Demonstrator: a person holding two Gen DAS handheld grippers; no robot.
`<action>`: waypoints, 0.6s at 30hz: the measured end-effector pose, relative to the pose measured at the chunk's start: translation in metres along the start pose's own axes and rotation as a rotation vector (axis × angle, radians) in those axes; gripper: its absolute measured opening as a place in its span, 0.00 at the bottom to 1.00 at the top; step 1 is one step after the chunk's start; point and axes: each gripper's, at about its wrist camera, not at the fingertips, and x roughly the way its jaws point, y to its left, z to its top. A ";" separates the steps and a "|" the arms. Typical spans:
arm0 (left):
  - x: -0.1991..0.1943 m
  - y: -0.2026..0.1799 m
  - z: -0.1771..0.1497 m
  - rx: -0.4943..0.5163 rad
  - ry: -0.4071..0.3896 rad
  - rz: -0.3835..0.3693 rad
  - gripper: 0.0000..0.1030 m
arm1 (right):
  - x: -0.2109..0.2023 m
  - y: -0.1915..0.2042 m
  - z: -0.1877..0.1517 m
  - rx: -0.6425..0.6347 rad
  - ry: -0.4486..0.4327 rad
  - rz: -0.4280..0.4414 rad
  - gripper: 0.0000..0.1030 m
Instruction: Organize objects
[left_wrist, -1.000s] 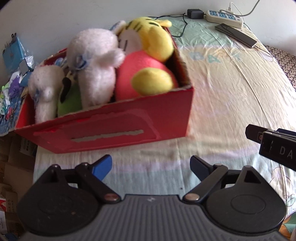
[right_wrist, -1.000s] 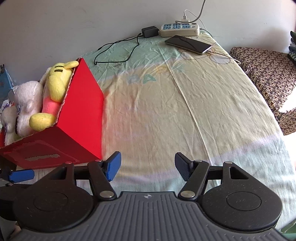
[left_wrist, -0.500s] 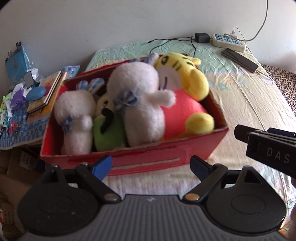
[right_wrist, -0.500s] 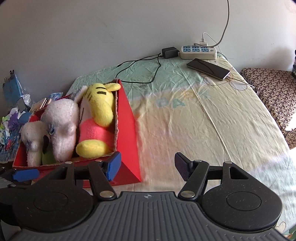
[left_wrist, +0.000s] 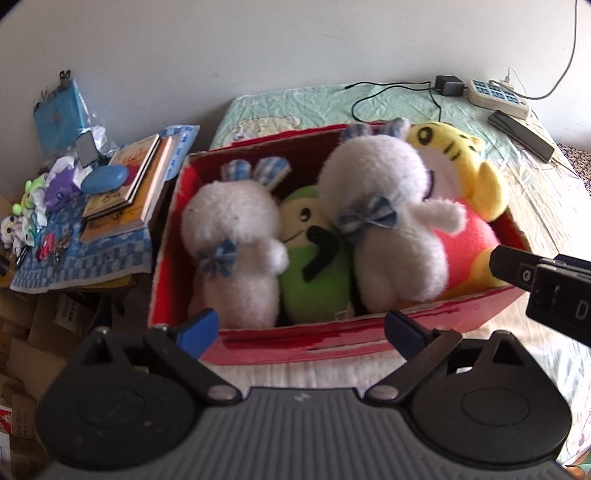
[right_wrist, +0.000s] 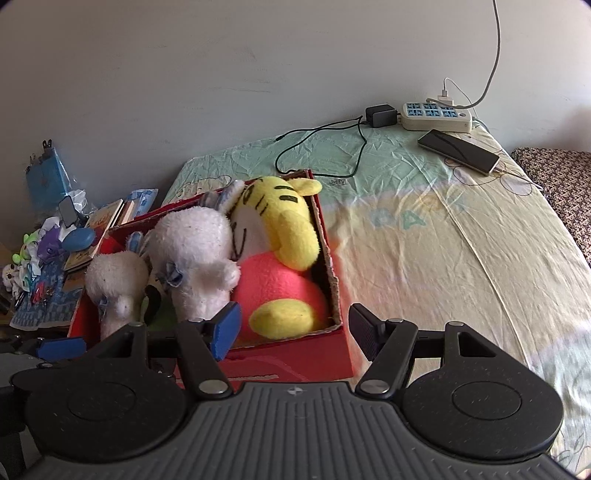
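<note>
A bed (right_wrist: 424, 236) with a pale green and yellow sheet fills most of both views, and a red cardboard box (left_wrist: 332, 343) sits at its left edge, its near wall just beyond both grippers. Four soft toys are packed inside the box: a yellow tiger with a pink body (right_wrist: 280, 258) against the right wall, a large white rabbit (left_wrist: 384, 229) beside it, a green plush (left_wrist: 314, 273) wedged in the middle, and a smaller white rabbit (left_wrist: 232, 251) at the left end. Beside the bed, a low surface (left_wrist: 74, 269) covered with a blue checked cloth carries a stack of books (left_wrist: 129, 188) and small clutter. At the head of the bed lie a power strip (right_wrist: 436, 116), a dark phone (right_wrist: 458, 149) and a black charger cable (right_wrist: 321, 147). The left hand-held gripper (left_wrist: 300, 330) has its jaws opening with nothing between them; the right hand-held gripper (right_wrist: 293, 330) is spread wide and empty, over the box's near right corner
</note>
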 end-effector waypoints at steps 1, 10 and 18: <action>0.000 0.004 0.001 -0.005 -0.001 0.001 0.95 | 0.000 0.003 0.001 -0.002 -0.001 0.000 0.65; 0.003 0.024 0.002 -0.043 0.010 -0.001 0.95 | 0.000 0.026 0.002 -0.036 -0.003 -0.022 0.65; 0.006 0.035 -0.003 -0.053 0.013 -0.001 0.96 | 0.008 0.035 -0.001 -0.041 0.030 -0.056 0.65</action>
